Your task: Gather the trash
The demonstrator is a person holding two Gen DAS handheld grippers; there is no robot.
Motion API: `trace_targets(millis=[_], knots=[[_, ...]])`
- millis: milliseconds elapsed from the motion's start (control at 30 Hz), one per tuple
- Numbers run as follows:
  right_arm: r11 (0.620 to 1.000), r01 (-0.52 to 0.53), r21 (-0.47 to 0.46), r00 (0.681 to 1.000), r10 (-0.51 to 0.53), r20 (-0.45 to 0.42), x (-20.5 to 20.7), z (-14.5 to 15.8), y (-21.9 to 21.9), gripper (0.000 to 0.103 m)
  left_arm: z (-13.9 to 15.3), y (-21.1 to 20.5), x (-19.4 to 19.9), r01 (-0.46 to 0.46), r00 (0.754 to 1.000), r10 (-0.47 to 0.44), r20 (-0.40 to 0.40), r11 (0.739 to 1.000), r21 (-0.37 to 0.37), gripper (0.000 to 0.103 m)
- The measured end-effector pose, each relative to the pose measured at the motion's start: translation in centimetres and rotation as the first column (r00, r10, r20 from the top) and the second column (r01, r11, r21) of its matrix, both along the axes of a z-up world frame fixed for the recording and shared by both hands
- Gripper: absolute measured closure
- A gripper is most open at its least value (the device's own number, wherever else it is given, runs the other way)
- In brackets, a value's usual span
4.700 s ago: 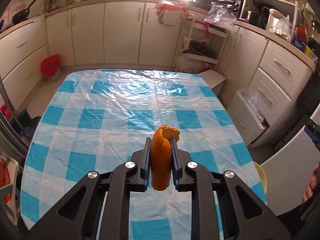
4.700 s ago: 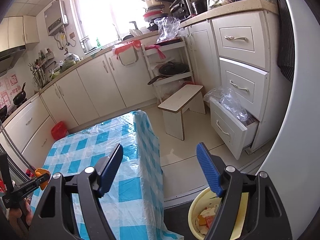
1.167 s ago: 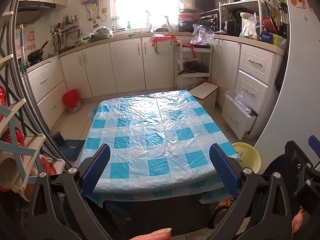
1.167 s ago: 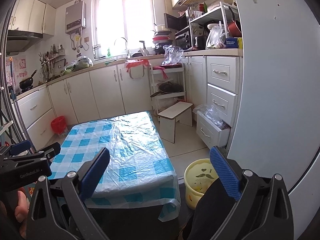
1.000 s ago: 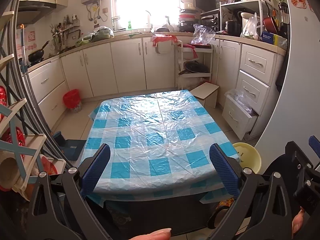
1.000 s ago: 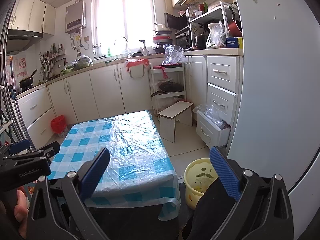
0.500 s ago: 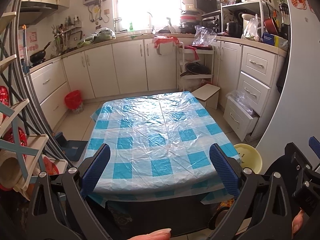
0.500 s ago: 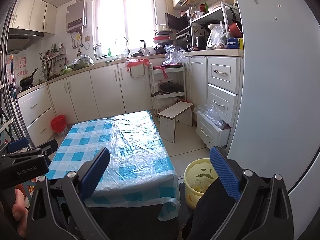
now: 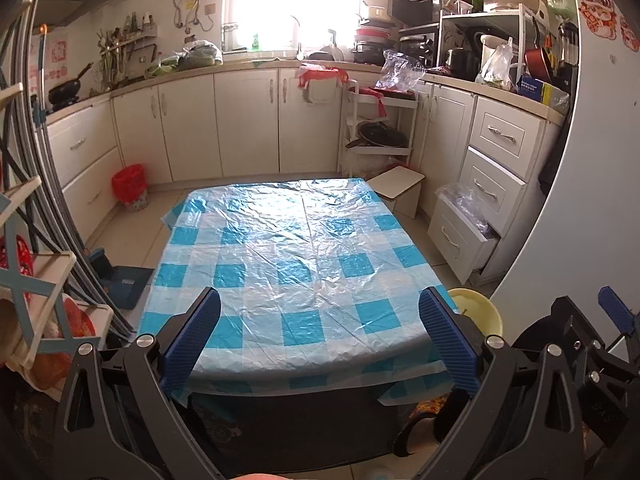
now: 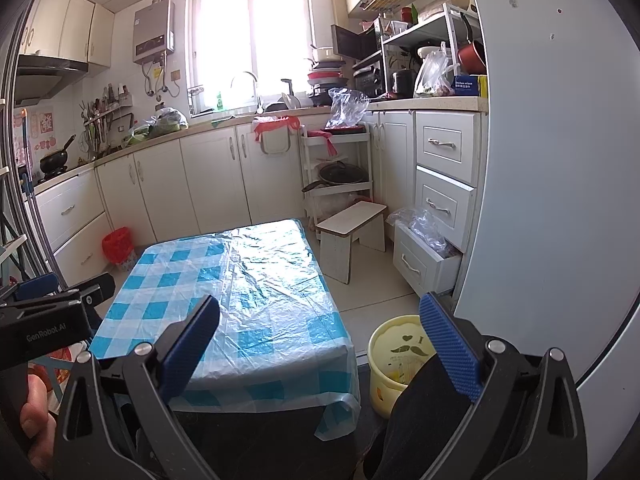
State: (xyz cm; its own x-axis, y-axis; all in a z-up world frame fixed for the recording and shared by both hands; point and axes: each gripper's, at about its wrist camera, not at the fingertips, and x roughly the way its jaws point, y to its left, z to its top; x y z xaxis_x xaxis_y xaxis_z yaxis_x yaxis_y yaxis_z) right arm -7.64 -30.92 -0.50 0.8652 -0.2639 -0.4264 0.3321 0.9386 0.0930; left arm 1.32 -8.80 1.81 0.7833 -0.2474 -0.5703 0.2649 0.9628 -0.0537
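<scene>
A yellow trash bin (image 10: 396, 356) stands on the floor at the near right corner of the table, with scraps inside; it also shows in the left wrist view (image 9: 480, 312). The table has a blue-and-white checked cloth under clear plastic (image 9: 304, 256) and also shows in the right wrist view (image 10: 256, 280). No trash shows on it. My left gripper (image 9: 320, 336) is open and empty, held back from the table's near edge. My right gripper (image 10: 320, 344) is open and empty, to the right of the left one.
White kitchen cabinets (image 9: 240, 120) line the back and right walls. A small white stool (image 10: 352, 232) stands past the table's far right corner. A low drawer (image 10: 424, 256) stands open with plastic bags. A red bin (image 9: 128, 186) sits at the far left. A fridge (image 10: 560, 200) is at right.
About five seconds ago my left gripper held an orange peel over the table; now it is open and empty. Both grippers have pulled back from the table. Over the last second little has moved.
</scene>
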Motion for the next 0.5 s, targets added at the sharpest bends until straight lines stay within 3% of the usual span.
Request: trace_targets(millis=[67, 200, 500], knots=[[1.0, -0.002, 0.001, 1.0, 0.002, -0.003, -0.04, -0.13, 0.11, 0.007, -0.45, 0.33, 0.25, -0.006, 1.0, 0.006, -0.018, 1.0, 0.001, 0.008], [1.0, -0.003, -0.003, 1.0, 0.003, 0.004, -0.25, 0.02, 0.21, 0.007, -0.51, 0.53, -0.07, -0.036, 0.999, 0.035, 0.02, 0.998, 0.042, 0.008], [1.0, -0.009, -0.014, 1.0, 0.009, 0.006, -0.31, 0.1, 0.26, 0.007, -0.97, 0.52, 0.88, -0.042, 0.998, 0.045, -0.041, 0.997, 0.059, 0.008]])
